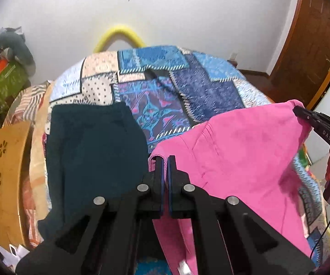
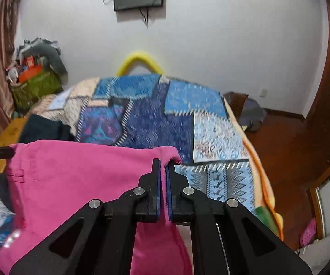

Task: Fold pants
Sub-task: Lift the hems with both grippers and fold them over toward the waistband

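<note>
I have the left gripper (image 1: 165, 160) clenched on one top corner of the pink pants (image 1: 245, 151) and the right gripper (image 2: 163, 163) clenched on the other. The pants hang between them, lifted over the patchwork bedspread (image 1: 187, 80), beside a dark folded garment (image 1: 91, 151)

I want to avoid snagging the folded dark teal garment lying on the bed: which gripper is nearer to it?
Left. The left gripper, clamping the pink pants, sits right beside the dark teal garment; the right gripper holds the pants' far corner.
</note>
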{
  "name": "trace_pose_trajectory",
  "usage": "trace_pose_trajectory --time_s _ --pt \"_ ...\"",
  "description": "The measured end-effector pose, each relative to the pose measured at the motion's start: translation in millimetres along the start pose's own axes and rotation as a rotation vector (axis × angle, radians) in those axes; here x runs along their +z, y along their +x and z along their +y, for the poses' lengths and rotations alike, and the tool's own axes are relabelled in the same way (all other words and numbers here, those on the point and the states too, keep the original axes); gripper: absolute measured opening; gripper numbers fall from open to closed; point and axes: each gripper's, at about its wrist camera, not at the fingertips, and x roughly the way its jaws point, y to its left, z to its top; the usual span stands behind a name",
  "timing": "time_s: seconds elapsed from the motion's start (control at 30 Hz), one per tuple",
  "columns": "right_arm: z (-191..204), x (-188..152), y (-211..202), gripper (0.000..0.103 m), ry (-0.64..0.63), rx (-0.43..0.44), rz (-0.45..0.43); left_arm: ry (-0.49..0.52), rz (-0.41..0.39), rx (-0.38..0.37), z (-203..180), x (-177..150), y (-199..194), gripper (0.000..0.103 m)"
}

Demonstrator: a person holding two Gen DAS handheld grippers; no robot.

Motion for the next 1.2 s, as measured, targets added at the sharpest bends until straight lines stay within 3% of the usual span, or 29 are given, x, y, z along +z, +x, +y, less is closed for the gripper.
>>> trace_pose_trajectory --time_s 0.27,0.63,0.97,1.2 --pt "2.1 -21.9 -54.3 0.003 0.021 0.057 -0.029 0.054 -0.025 -0.018 -21.4 -23.5 -49.5 0.003" --pt "0.8 -73.3 -108.6 0.003 0.058 0.071 -0.059 0.143 -0.043 -0.036 -52.8 -89.2 -103.4 0.003" --pt "-4.2 -126.2 -141.1 0.003 0.079 0.088 -0.016 0.178 -0.027 -0.038 -60.8 -144.7 -118.7 0.003" --pt "10.1 -169.7 -145.9 0.003 0.042 0.084 0.054 0.163 0.043 -0.053 -57.9 -185.0 -112.6 0.003"
